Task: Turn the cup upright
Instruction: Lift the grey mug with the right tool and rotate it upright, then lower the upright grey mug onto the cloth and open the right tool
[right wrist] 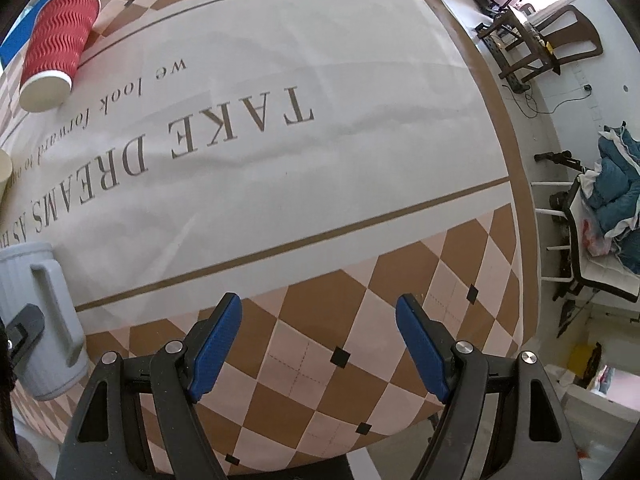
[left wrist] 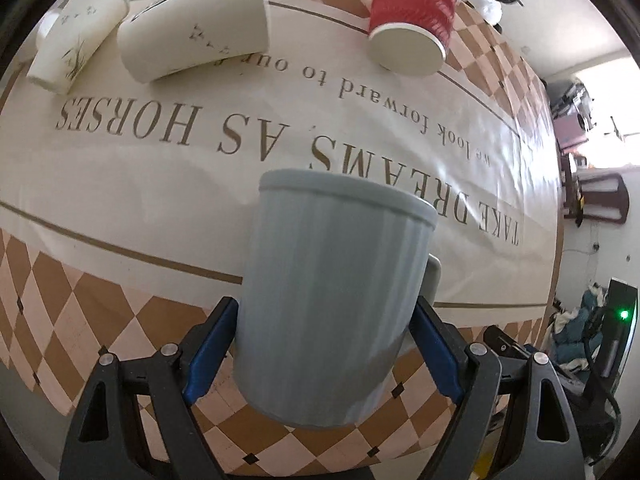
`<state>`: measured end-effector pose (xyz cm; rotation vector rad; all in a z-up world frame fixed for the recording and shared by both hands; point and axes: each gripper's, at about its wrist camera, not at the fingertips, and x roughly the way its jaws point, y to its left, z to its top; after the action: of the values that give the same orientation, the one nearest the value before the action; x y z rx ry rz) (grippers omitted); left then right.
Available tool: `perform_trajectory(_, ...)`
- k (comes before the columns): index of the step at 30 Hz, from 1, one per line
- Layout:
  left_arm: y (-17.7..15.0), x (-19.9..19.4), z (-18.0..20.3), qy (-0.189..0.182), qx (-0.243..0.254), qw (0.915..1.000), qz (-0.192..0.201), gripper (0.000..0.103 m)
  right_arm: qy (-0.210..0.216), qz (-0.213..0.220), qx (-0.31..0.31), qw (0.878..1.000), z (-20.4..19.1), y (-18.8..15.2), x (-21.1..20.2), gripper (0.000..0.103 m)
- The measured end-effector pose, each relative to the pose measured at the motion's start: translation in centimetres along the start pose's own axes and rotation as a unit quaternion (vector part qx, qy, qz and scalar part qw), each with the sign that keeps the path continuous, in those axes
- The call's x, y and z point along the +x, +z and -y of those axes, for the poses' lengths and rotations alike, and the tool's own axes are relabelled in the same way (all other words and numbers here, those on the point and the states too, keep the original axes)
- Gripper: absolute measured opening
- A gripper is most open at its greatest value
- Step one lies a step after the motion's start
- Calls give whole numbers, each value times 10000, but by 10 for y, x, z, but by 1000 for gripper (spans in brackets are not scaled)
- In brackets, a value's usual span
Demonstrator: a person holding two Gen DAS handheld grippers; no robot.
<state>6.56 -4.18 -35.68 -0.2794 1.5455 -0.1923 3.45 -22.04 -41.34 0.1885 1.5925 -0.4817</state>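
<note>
Mug (left wrist: 336, 292) was clamped low-centre by left gripper (left wrist: 320, 344); right gripper (right wrist: 318, 344) gaped, unladen. Rotation best completed slowly before release.

We see the pale blue-grey ribbed mug (left wrist: 332, 300), its squared handle (left wrist: 431, 280) on the right side, tilted slightly with its banded rim end away from the camera, lifted over the checked border of the tablecloth (left wrist: 120, 208).

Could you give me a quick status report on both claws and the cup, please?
Left claw shut on grey mug, held off the tablecloth. Right claw open, empty. Red cup and two white cups lie beyond, not in the way.
</note>
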Motion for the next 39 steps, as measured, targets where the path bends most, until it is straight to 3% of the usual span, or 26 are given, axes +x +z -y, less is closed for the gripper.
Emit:
perform_trajectory(6, 4, 7, 9, 108, 309, 9993, -191, 86, 55, -63, 108, 9999, 5, -1, -2, 81)
perform_trajectory(13, 10, -12, 26, 139, 691, 9975, 53, 97, 327, -104, 250, 9991, 36, 17, -9, 81)
perform_trajectory(19, 18, -57, 12, 225, 726, 9956, 544, 103, 648, -76, 392, 9971, 40, 14, -33, 81)
perform_trajectory(22, 21, -74, -2, 622, 763, 9923, 746, 103, 897, -85, 404, 9951, 36, 12, -50, 81)
perform_trajectory(24, 22, -79, -19, 1175, 858, 9863, 774, 103, 1060, -66, 340, 9938, 29, 10, -62, 82)
perform_trajectory(31, 15, -60, -72, 2077, 987, 9708, 682, 103, 1454, -83, -266, 9890, -26, -1, -94, 82)
perform_trajectory(39, 14, -27, -97, 1998, 763, 9760, 402, 103, 1428, -178, -793, 9864, -75, 8, -93, 82)
